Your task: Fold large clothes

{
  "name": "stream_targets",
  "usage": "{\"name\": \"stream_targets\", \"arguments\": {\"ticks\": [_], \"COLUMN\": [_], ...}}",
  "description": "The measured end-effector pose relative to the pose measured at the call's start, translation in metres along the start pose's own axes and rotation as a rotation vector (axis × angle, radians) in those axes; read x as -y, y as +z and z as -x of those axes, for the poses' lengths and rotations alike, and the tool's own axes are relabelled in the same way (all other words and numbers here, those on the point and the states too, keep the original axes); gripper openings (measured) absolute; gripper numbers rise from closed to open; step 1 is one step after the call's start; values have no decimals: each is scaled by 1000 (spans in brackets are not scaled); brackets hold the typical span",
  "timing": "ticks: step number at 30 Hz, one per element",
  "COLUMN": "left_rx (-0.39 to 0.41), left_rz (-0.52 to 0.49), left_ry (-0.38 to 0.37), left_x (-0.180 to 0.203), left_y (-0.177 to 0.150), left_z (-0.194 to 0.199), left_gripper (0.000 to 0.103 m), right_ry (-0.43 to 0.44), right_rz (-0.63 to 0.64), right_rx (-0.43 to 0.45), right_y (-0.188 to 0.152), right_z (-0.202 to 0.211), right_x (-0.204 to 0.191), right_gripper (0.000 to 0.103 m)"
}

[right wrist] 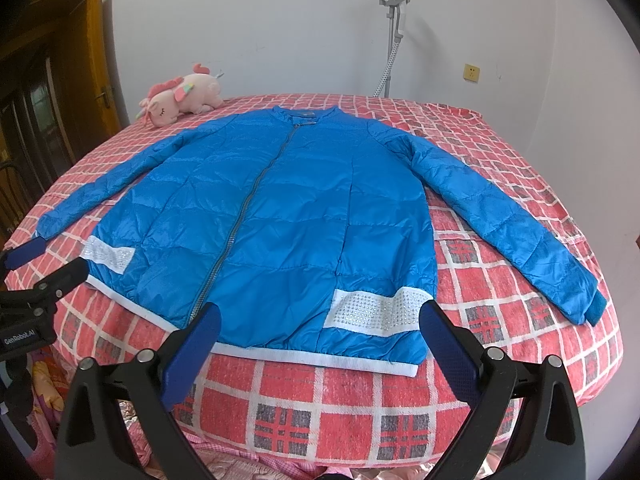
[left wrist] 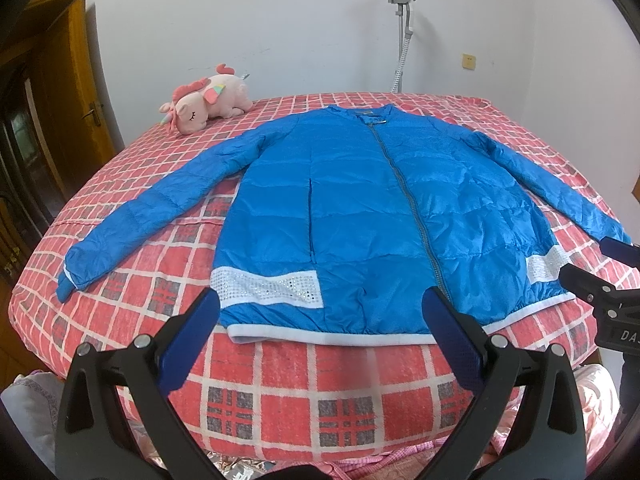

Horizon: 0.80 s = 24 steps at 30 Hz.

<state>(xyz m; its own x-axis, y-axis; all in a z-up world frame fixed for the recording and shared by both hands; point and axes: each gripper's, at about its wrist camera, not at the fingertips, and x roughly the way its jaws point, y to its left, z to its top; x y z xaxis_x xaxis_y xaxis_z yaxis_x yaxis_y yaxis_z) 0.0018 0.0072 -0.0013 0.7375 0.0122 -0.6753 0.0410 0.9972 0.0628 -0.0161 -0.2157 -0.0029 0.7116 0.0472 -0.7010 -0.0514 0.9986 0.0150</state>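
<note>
Jacket (left wrist: 360,208) fabric, bright blue and quilted, lies flat and zipped on the bed (left wrist: 280,400), front up, collar toward the far wall and white ribbed hem (left wrist: 320,336) toward the near edge. The left gripper (left wrist: 320,312) hangs above that near edge with its blue-padded fingers (left wrist: 192,344) spread wide, holding nothing; between them shows the left half of the hem and a white studded band (left wrist: 268,290) just above it. The right gripper (right wrist: 320,320) hovers alongside, fingers (right wrist: 448,352) equally wide and empty, framing the other half of the hem and a second studded band (right wrist: 376,312). Each gripper shows at the edge of the other's view, just beside the jacket's lower corners. The grey zipper (left wrist: 404,200) runs from hem to collar. Both sleeves are spread outward and angle down toward the near corners of the bed: the left sleeve (left wrist: 152,216) ends in a white-trimmed cuff well apart from the body, and the right sleeve (right wrist: 512,224) reaches toward the bed's right side. The bedspread is red with a white grid and grey plaid squares. A pink plush unicorn (left wrist: 208,100) lies on the far left of the bed, clear of the jacket. Behind the bed stands a garment steamer (left wrist: 402,36) against the white wall, with a yellow wall socket (left wrist: 467,61) to its right. A wooden door (left wrist: 76,92) is at the left.
</note>
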Motion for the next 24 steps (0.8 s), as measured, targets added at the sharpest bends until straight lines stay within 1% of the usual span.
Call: {"name": "stream_targets", "arguments": {"ticks": [17,21,24], "left_rx": [0,1,-2], "left_rz": [-1,-6,-14], "left_ry": [2,4,-10], "left_x": [-1,-1,1], "left_y": [0,1,4], "left_z": [-1,-5,-13], "left_gripper": [100,100,100], "right_ry": [10,32,40], "right_rz": [-9,-22,-33], "right_rx": [4,5,-9], "right_y": [1,7,9], "right_z": [-2,-11,-18], "right_x": [1,6,16], "right_gripper": [99,99,99]}}
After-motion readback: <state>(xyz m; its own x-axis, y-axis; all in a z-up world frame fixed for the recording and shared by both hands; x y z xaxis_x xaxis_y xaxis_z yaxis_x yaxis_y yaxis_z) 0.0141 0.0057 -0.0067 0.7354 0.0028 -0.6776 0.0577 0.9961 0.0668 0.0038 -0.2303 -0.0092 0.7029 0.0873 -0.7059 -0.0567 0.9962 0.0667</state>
